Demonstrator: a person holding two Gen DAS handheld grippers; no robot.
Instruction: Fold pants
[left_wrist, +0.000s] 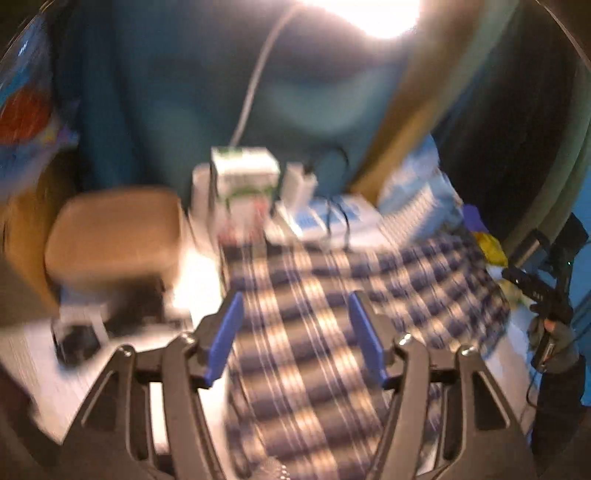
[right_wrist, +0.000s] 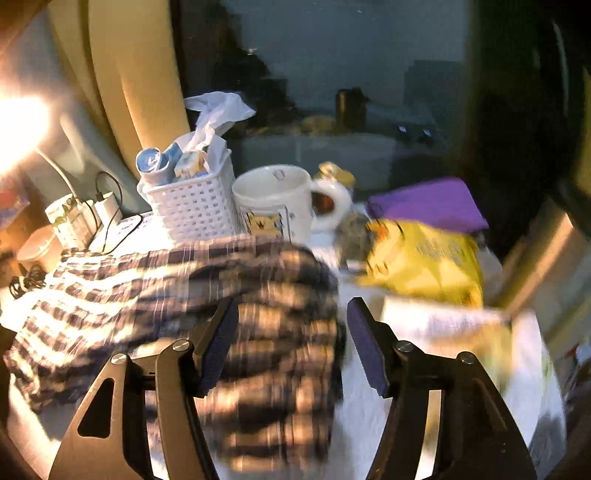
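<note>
The blue-and-white checked pants (left_wrist: 332, 325) lie spread on the white table, blurred by motion. My left gripper (left_wrist: 295, 332) is open, its blue pads standing wide apart above the cloth and holding nothing. In the right wrist view the pants (right_wrist: 207, 295) lie bunched with a rumpled fold near the middle. My right gripper (right_wrist: 291, 339) is open over the right edge of the pants and holds nothing. The right gripper's black handle (left_wrist: 539, 295) shows at the far right of the left wrist view.
A brown box (left_wrist: 114, 236), a small carton (left_wrist: 243, 173) and chargers with cables (left_wrist: 306, 184) stand behind the pants. A white basket (right_wrist: 192, 203), a white mug (right_wrist: 280, 203), a yellow bag (right_wrist: 424, 258) and a purple pouch (right_wrist: 428, 203) crowd the far right. A bright lamp glares.
</note>
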